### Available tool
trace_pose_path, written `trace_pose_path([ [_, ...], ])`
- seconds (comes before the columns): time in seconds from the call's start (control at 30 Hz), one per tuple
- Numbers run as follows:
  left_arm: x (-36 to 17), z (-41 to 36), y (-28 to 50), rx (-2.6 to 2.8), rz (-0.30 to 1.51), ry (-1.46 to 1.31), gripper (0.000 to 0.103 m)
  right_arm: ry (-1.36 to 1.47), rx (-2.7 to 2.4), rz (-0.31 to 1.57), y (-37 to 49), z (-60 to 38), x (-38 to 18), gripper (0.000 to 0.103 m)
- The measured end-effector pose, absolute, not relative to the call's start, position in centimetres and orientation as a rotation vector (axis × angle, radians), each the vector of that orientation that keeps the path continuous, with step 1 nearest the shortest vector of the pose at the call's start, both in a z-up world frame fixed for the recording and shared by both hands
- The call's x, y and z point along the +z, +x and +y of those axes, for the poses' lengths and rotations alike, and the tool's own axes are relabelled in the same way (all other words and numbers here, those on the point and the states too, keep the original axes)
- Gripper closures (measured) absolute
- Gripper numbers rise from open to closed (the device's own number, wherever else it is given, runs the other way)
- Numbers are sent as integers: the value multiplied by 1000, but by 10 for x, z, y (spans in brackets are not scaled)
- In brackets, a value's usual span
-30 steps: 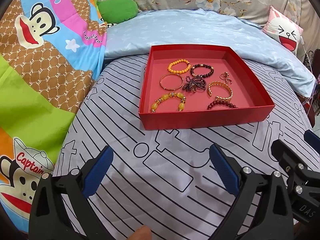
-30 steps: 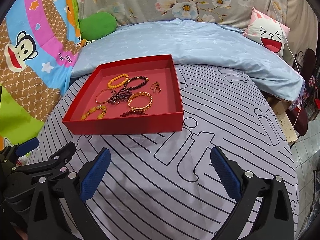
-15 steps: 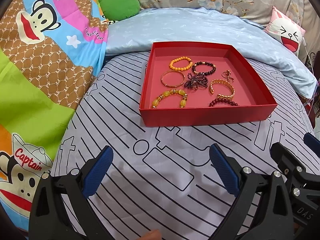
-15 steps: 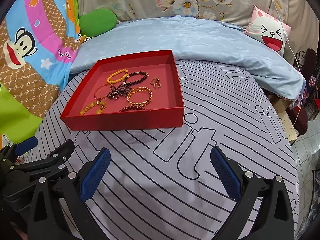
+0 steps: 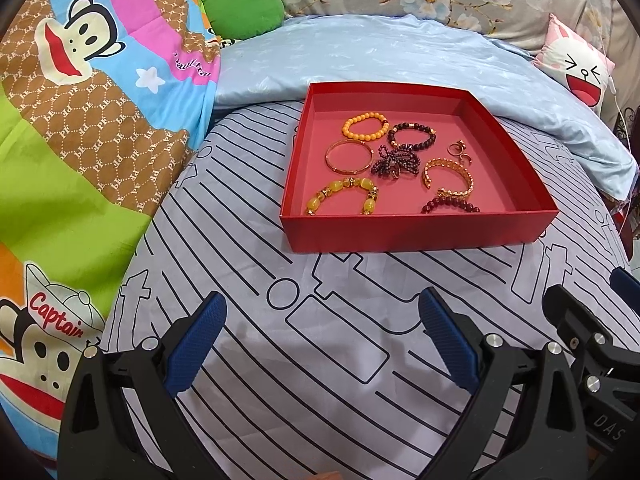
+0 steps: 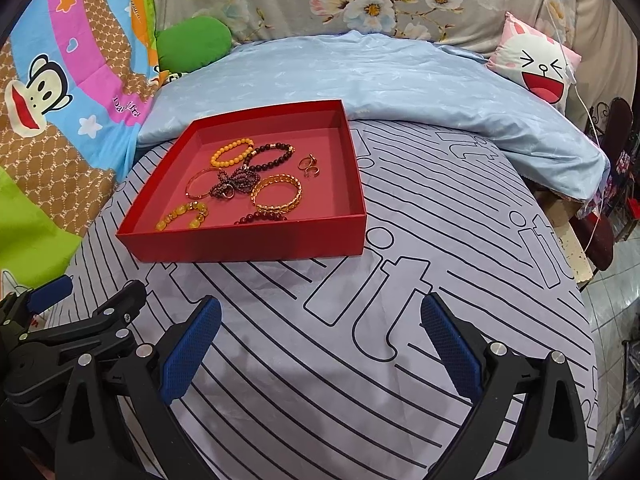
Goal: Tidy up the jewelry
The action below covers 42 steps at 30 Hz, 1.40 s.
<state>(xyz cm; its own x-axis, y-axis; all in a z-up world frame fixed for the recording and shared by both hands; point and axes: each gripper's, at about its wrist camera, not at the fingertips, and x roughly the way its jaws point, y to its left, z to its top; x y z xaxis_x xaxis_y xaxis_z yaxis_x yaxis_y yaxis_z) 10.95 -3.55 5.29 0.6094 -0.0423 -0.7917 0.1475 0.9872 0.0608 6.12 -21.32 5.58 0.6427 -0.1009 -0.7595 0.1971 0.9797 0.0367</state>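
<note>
Left gripper (image 5: 322,322): fingers spread wide, nothing held, low over striped sheet (image 5: 248,248). Red tray (image 5: 416,236) lies straight ahead of it, up bed, well apart. Inside, left to right: yellow chunky bracelet (image 5: 342,200), thin gold bangle (image 5: 349,156), dark bead tangle (image 5: 396,162), gold cuff (image 5: 448,176), small rings (image 5: 459,151). Right gripper (image 6: 320,324): also spread, empty; tray sits ahead and left of it. Judgement: left gripper squarer to tray; neither clearly nearer.

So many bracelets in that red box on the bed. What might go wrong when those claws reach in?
The dark beaded tangle touches the thin gold bangle, so pulling one may drag the other. The small rings look hard to pinch. The red box sits on soft bedding and may slide if nudged.
</note>
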Motion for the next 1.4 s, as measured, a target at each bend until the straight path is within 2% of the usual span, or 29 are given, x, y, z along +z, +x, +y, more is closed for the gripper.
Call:
trace_pose_path([
  [1.4, 51, -35, 113, -95, 918, 118, 11, 101, -181, 854, 61, -213, 58, 7],
])
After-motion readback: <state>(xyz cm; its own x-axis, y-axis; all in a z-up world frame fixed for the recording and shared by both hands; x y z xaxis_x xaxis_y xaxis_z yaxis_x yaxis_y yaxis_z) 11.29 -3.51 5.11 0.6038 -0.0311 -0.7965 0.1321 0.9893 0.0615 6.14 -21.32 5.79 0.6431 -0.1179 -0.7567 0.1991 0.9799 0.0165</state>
